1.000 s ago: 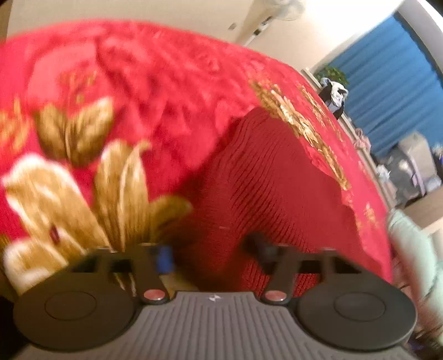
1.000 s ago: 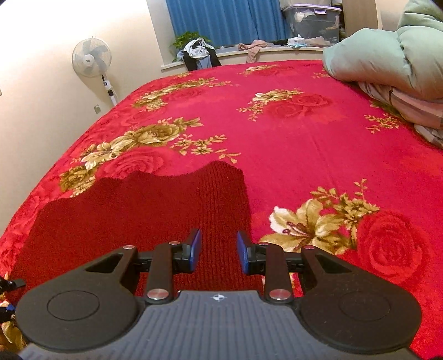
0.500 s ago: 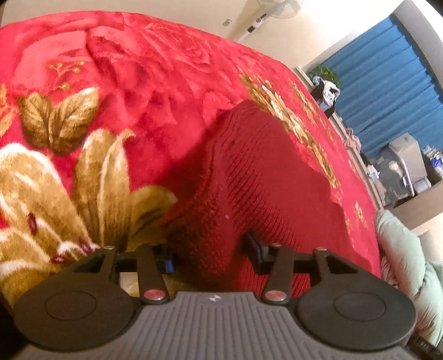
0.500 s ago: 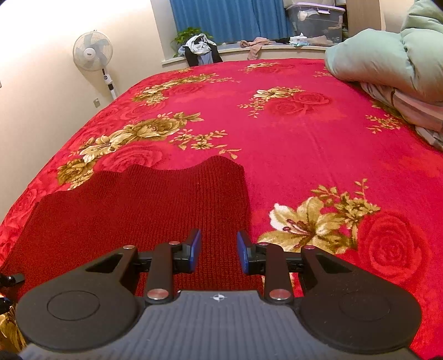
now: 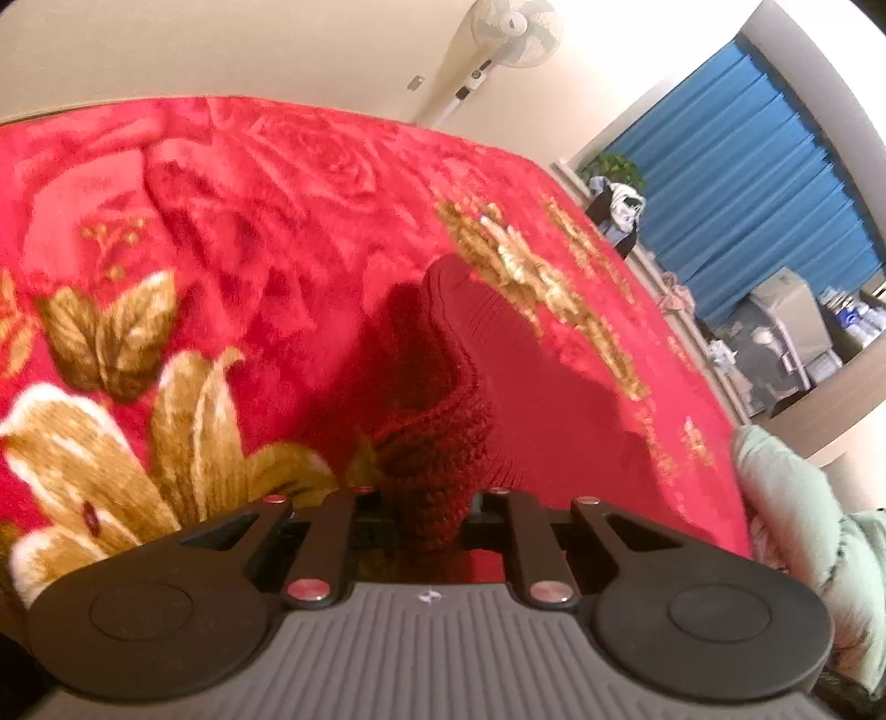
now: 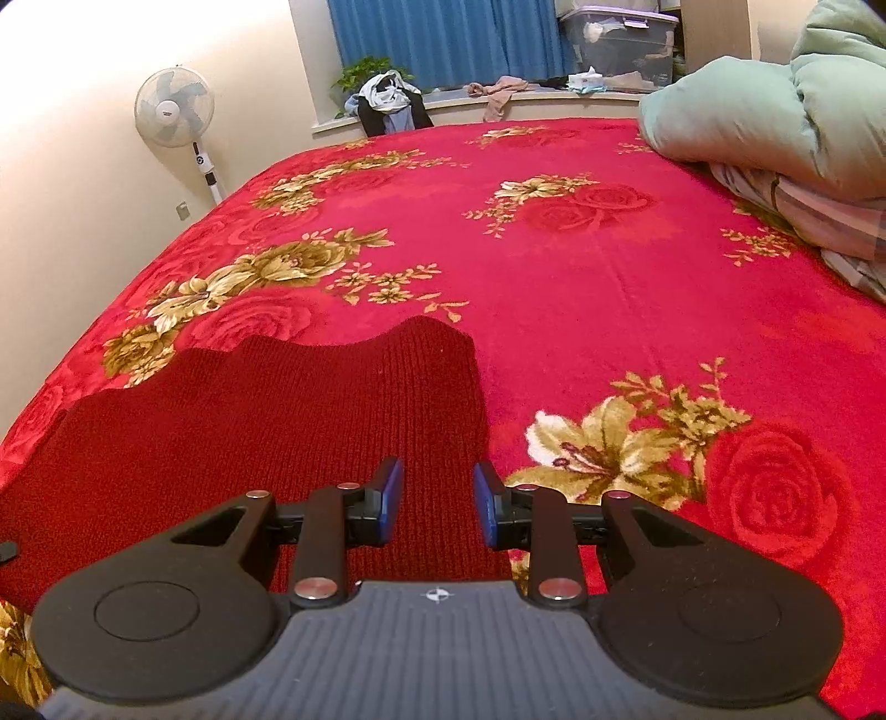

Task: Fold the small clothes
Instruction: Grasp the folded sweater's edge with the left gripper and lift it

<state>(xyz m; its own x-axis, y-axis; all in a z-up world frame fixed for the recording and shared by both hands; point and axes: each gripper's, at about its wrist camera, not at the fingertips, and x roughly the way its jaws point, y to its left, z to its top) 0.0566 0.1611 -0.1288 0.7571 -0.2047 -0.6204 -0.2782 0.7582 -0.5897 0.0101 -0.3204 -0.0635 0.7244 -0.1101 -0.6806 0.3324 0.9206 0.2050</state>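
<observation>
The left gripper (image 5: 431, 518) is pinching a bunched edge of the dark red ribbed knit garment (image 5: 443, 399), its black jaws pressed against the thick, nubbly fabric, which is rising from the grip in a curled fold and exposing a shadowed hollow beneath. The right gripper (image 6: 437, 507) is hovering with its blue-padded fingers (image 6: 391, 501) apart, nothing between them, poised just above the near right part of the same garment (image 6: 266, 421). In the right wrist view the knit is lying mostly flat in a broad, wavy-edged sheet of fine vertical ribs on the plush red blanket printed with gold flowers and roses (image 6: 581, 277); the lifted fold is showing only in the left wrist view. The right wrist view is also showing a puffy pale green duvet (image 6: 775, 105) heaped on striped bedding at the far right, a white standing fan (image 6: 176, 111) against the cream wall, and blue pleated curtains (image 6: 443, 39) behind a cluttered sill. The left wrist view is catching those at a tilt.
</observation>
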